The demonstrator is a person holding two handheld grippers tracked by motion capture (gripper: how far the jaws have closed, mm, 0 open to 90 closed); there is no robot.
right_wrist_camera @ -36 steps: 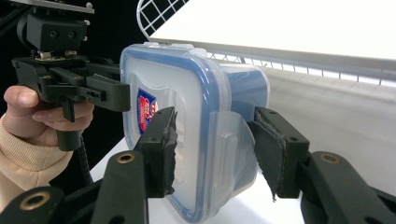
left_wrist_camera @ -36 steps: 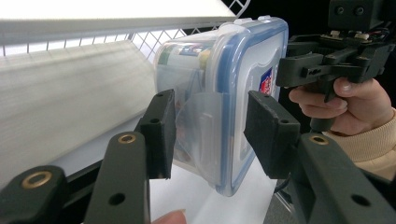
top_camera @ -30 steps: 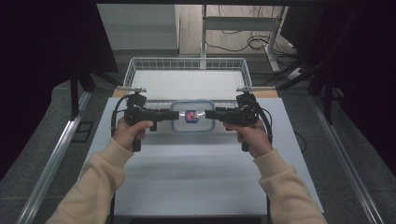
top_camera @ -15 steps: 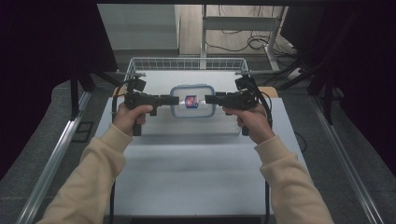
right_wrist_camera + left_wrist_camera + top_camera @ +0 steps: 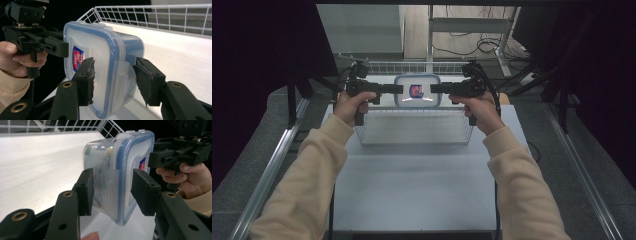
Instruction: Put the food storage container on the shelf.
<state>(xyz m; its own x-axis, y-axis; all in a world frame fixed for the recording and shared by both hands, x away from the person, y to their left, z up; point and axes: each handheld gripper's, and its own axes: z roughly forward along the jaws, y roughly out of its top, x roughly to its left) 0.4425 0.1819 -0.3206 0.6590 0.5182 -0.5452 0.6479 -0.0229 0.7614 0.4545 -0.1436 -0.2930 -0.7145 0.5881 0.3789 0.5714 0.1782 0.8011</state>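
Two grippers carry one clear lidded container [image 5: 417,91] at upper centre of the high view, above the wire basket [image 5: 412,131]; left gripper [image 5: 397,89] and right gripper [image 5: 436,88] each clamp an opposite end latch.

High view is running dim, its edges falling to black — overhead light is glaring off the white table [image 5: 412,175]; gripper views are blowing it out, near jaws softening
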